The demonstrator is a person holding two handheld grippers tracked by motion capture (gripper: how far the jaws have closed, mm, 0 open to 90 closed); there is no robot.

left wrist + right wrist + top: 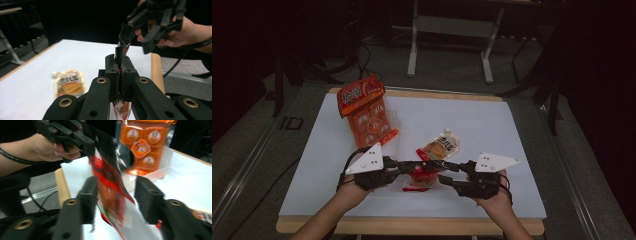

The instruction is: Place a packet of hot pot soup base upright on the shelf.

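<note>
- Held up off the white-covered worktop (492,125) near its front edge, between the two hands: a small red-and-black glossy foil sachet (422,176), the thing evidently being worked on.
- Left tongs (119,65) clamped together on one flat edge of that sachet (124,40), film standing up out of the closed jaws in the left gripper view.
- Right tongs (115,191) standing apart, sachet (110,195) hanging in the gap; touching the left-hand jaw or not, impossible to tell through the blur.
- Probably light and limp: thin crinkled film, sagging and twisting under its own weight, no stiffness to push against.
- Glossy surface, so likely slippery; a firm pinch on a sealed flat margin judged safer than on the bulging middle.
- Contents possibly liquid or paste, so a squeeze on the body risks bursting or shifting the fill; a seam or a corner looks the better hold.
- For a tear or pull, a second hold close beside the first, on the same edge, judged best, to keep the film from merely stretching.
- Lying flat on the worktop, well apart from the tongs: a pale spouted pouch with an orange picture (441,145).
- Farther back, toward the left: an orange blister pack with round printed labels (368,114), standing tilted.
</note>
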